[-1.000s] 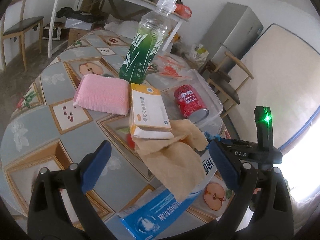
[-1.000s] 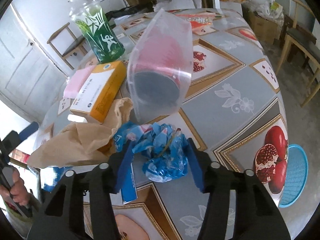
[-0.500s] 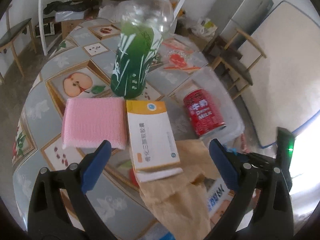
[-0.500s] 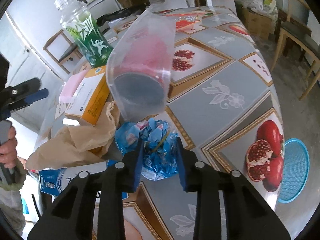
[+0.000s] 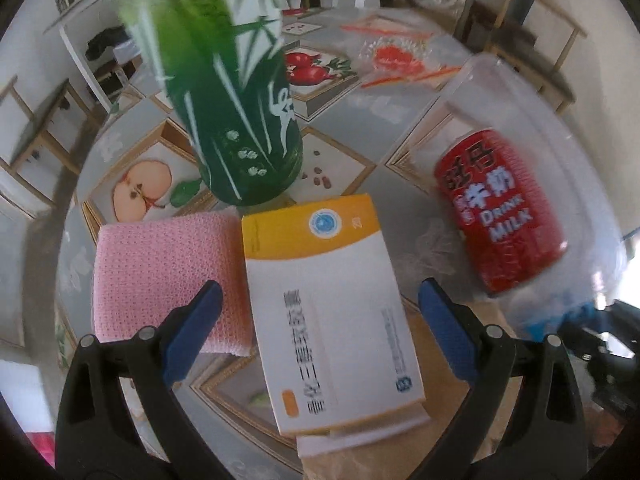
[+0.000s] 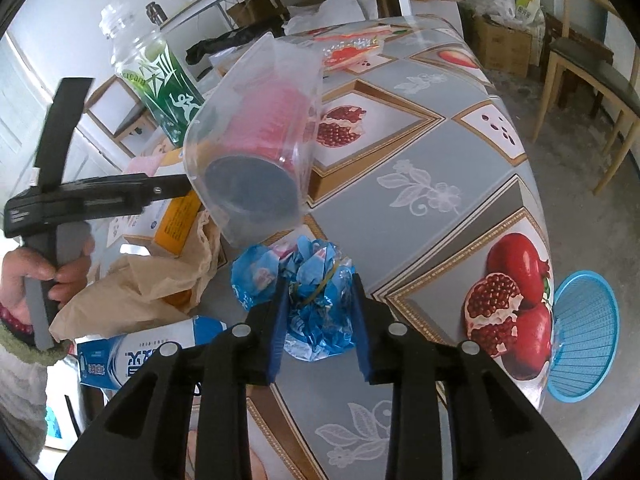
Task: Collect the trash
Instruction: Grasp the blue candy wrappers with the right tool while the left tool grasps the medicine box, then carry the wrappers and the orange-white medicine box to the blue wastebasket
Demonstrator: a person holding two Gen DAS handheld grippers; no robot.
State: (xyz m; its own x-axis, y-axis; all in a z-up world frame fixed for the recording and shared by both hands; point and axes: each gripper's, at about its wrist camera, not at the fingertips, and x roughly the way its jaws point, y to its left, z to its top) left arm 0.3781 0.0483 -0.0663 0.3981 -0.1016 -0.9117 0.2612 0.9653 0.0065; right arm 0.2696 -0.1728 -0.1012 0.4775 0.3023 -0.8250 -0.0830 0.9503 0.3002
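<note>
My right gripper (image 6: 318, 292) is shut on a crumpled blue plastic wrapper (image 6: 316, 320) that lies on the table (image 6: 440, 168). Just beyond it a clear plastic container (image 6: 256, 140) lies on its side with a red milk can (image 5: 496, 208) inside. My left gripper (image 5: 320, 300) is open and points steeply down over an orange-and-white carton (image 5: 328, 312); its blue fingertips (image 5: 200, 316) straddle the carton without touching it. A pink sponge (image 5: 160, 272) lies left of the carton. A green bottle (image 5: 240, 120) stands behind both. Brown paper (image 6: 152, 280) lies under the carton's near end.
A blue-and-white tube box (image 6: 140, 356) lies by the brown paper near the table's edge. A clear bag with red print (image 5: 396, 52) sits at the far side. A blue basket (image 6: 584, 336) is on the floor to the right, with wooden chairs (image 6: 592, 80) beyond. A hand (image 6: 32, 272) holds the left gripper's handle.
My right gripper's jaws closed on the blue wrapper. My left gripper moved forward over the carton toward the green bottle and tipped further down.
</note>
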